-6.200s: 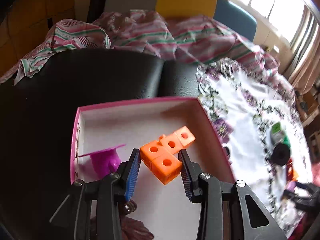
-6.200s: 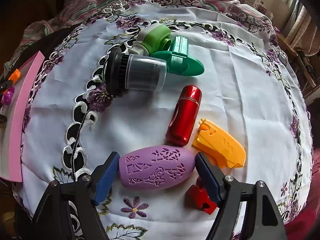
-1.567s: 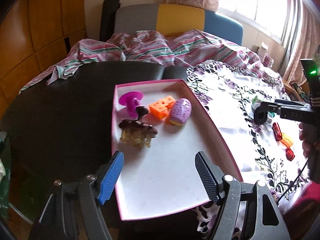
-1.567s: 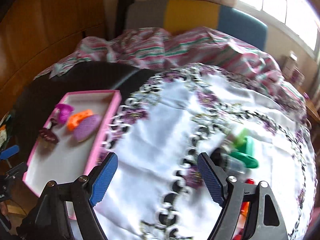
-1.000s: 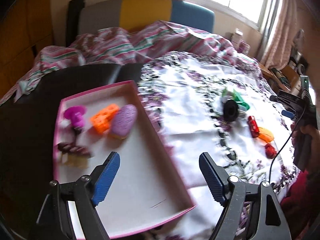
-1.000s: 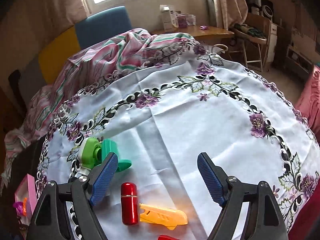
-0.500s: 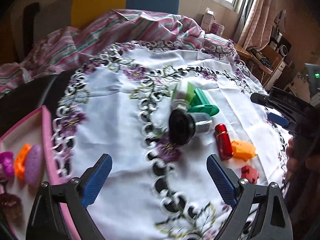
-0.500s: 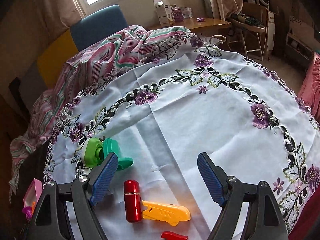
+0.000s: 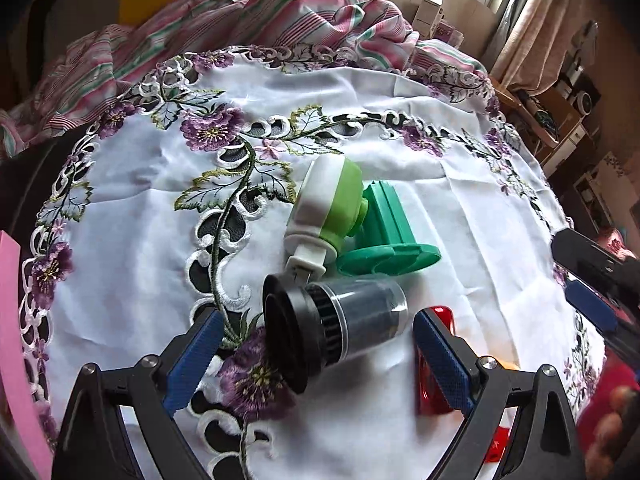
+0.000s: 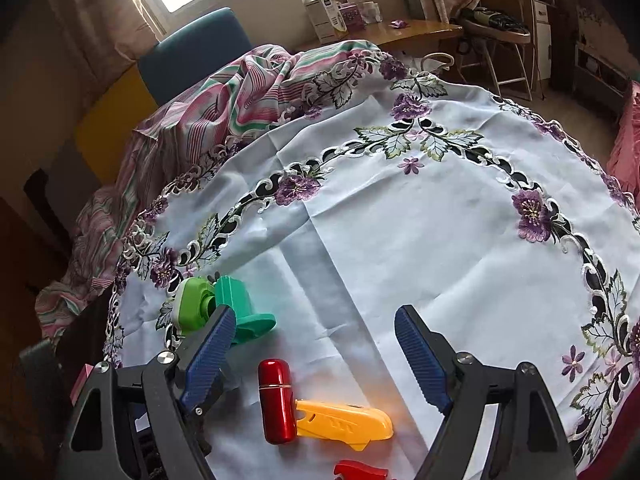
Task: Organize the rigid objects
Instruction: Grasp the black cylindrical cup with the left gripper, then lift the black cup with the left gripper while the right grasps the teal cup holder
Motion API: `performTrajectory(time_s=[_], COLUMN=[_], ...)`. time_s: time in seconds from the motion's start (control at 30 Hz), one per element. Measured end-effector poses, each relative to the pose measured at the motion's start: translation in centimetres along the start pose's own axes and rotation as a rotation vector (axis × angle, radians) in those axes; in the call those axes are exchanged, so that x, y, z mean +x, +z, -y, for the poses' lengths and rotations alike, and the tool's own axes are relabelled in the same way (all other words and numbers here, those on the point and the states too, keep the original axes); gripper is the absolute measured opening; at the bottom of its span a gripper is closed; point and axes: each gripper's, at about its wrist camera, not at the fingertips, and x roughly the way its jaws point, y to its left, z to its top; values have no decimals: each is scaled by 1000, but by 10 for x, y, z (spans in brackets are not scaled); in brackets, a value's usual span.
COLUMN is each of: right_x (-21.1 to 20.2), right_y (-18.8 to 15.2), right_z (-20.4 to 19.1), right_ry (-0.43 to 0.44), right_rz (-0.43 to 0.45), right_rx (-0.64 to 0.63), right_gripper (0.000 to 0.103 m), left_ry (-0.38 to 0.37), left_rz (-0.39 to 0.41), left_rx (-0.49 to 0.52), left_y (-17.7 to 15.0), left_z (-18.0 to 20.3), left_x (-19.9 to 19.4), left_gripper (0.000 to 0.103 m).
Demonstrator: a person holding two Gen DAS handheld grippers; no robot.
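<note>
Left claw straddles the black-capped jar

The left claw [image 9: 316, 350] gapes wide around the black-capped jar [image 9: 334, 326], pads not touching; the right claw [image 10: 314, 354] hangs open, empty. The jar, lying just below the green dispenser [image 9: 326, 214], may roll away (round sides) if pinched off-centre.

Embroidered white tablecloth [image 10: 400, 240], striped pink-green fabric [image 10: 248, 88] behind it, blue chair back [image 10: 192, 52], wooden side table [image 10: 400, 32].

We see a black-capped clear jar [image 9: 334, 330] lying sideways on the cloth, touching a green-and-white toy [image 9: 326, 206] beside a teal stand [image 9: 386, 236].
</note>
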Motion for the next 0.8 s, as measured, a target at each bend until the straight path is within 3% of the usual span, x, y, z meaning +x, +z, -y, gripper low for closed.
performTrajectory(time_s=[0.03,0.13,0.37,0.8], right_x=[0,0,6,20], right_y=[0,-1,-5,-22], right_z=[-1,-2,-8,-37], right_ry=[0,-7,-13,5], right_rz=[0,-1,-23,-89], right_rx=[-4,-14,-56,-212], right_gripper=[83,83,83,79], left_ry=[-1,-36,-33,-6], left_rz=[-3,-23,21,122], left_rx=[-4,-12,15,41], left_y=[1,0,-27,-102], left_z=[0,-2,-24,-75], left_x=[3,11,-15,-102], left_gripper=[95,77,77,77])
